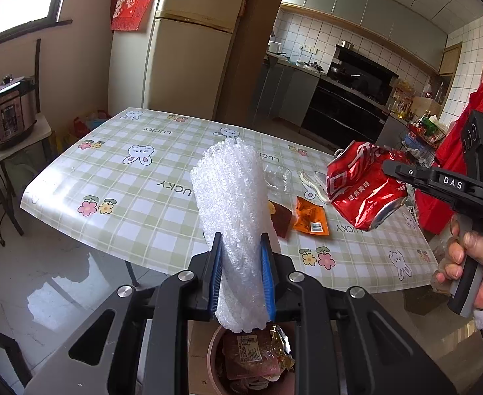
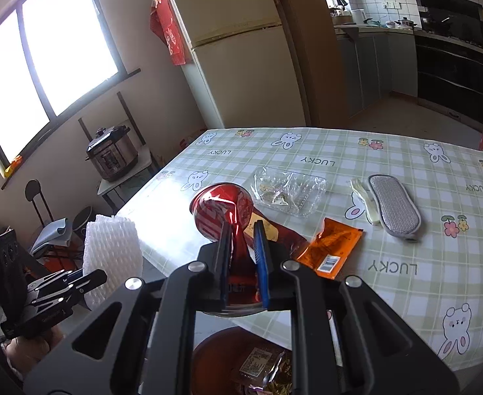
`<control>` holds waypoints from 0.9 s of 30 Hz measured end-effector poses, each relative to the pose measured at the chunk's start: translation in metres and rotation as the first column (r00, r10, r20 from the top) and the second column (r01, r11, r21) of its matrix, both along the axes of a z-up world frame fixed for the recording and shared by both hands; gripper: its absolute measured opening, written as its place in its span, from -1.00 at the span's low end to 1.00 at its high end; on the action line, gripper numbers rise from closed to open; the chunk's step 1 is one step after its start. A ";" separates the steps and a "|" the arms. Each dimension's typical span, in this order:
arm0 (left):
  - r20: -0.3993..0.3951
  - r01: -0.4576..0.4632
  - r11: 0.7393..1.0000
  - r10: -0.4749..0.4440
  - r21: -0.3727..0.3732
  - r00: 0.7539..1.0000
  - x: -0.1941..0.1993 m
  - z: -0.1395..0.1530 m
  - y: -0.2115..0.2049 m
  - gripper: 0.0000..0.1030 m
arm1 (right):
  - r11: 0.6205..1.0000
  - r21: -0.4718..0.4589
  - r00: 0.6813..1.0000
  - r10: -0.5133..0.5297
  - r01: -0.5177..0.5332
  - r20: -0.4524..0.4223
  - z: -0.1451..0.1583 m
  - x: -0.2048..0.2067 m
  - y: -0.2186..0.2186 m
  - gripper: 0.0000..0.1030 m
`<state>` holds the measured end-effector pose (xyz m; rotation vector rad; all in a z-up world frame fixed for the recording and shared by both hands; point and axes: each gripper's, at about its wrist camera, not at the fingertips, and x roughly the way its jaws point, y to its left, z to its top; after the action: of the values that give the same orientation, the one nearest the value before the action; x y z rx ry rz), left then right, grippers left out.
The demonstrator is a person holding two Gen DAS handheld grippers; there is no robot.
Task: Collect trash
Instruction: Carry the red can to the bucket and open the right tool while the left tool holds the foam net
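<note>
Wrappers (image 2: pixel 330 251): two on table; one can (image 2: pixel 223 212), one foam (image 1: pixel 233 197) gripped.

A: What did the right tool (image 2: pixel 244 250) hold?
B: A crushed red can (image 2: pixel 223 212), pinched between its blue pads above the bin (image 2: pixel 208 352).
A: And on the desk (image 2: pixel 406 296)?
B: An orange wrapper (image 2: pixel 332 247), a clear plastic tray (image 2: pixel 289 191) and a grey pad (image 2: pixel 394 210). At left, the other tool (image 2: pixel 76 283) gripped white foam netting (image 2: pixel 111 253).

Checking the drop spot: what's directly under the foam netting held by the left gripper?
A brown trash bin already holding snack wrappers; its bottom is covered.
</note>
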<state>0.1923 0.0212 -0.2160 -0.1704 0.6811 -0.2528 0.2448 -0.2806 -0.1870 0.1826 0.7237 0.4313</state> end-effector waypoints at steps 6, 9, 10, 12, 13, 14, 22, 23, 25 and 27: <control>0.007 0.000 1.000 0.000 0.007 1.000 -0.024 0.004 0.001 -0.59 | 1.000 -0.007 1.000 0.020 -0.020 -0.016 -0.009 -0.048 0.004 -0.67; 0.016 0.000 1.000 0.000 0.011 1.000 -0.035 0.008 0.000 -0.59 | 0.999 -0.010 0.999 0.034 -0.034 -0.036 -0.017 -0.064 0.010 -0.67; 0.020 0.002 1.000 -0.002 0.012 1.000 -0.038 0.009 0.000 -0.59 | 0.999 -0.013 0.998 0.040 -0.040 -0.043 -0.019 -0.069 0.012 -0.67; 0.026 0.005 1.000 -0.005 0.016 1.000 -0.042 0.011 -0.001 -0.59 | 0.999 -0.011 0.997 0.052 -0.053 -0.057 -0.023 -0.077 0.016 -0.67; 0.029 0.005 1.000 -0.006 0.018 1.000 -0.045 0.012 -0.001 -0.59 | 0.998 -0.008 0.996 0.057 -0.058 -0.063 -0.025 -0.081 0.018 -0.67; 0.031 0.006 1.000 -0.006 0.018 0.999 -0.047 0.013 -0.001 -0.59 | 0.998 -0.008 0.996 0.059 -0.060 -0.066 -0.026 -0.085 0.019 -0.67; 0.044 0.017 1.000 -0.018 0.016 0.999 -0.057 0.017 -0.002 -0.59 | 0.997 -0.009 0.991 0.081 -0.082 -0.108 -0.036 -0.105 0.026 -0.66; 0.045 0.018 1.000 -0.019 0.014 0.999 -0.057 0.016 -0.002 -0.59 | 0.996 -0.008 0.989 0.085 -0.086 -0.117 -0.038 -0.107 0.027 -0.66; 0.047 0.021 1.000 -0.021 0.012 0.999 -0.058 0.017 -0.003 -0.59 | 0.996 0.001 0.986 0.093 -0.094 -0.139 -0.041 -0.108 0.029 -0.60; 0.049 0.023 1.000 -0.024 0.012 0.999 -0.058 0.017 -0.002 -0.59 | 0.995 0.021 0.983 0.097 -0.095 -0.156 -0.044 -0.108 0.029 -0.30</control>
<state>0.1343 0.0190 -0.1991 -0.1447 0.6364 -0.2746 0.1366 -0.2514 -0.2313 0.1961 0.8868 0.5183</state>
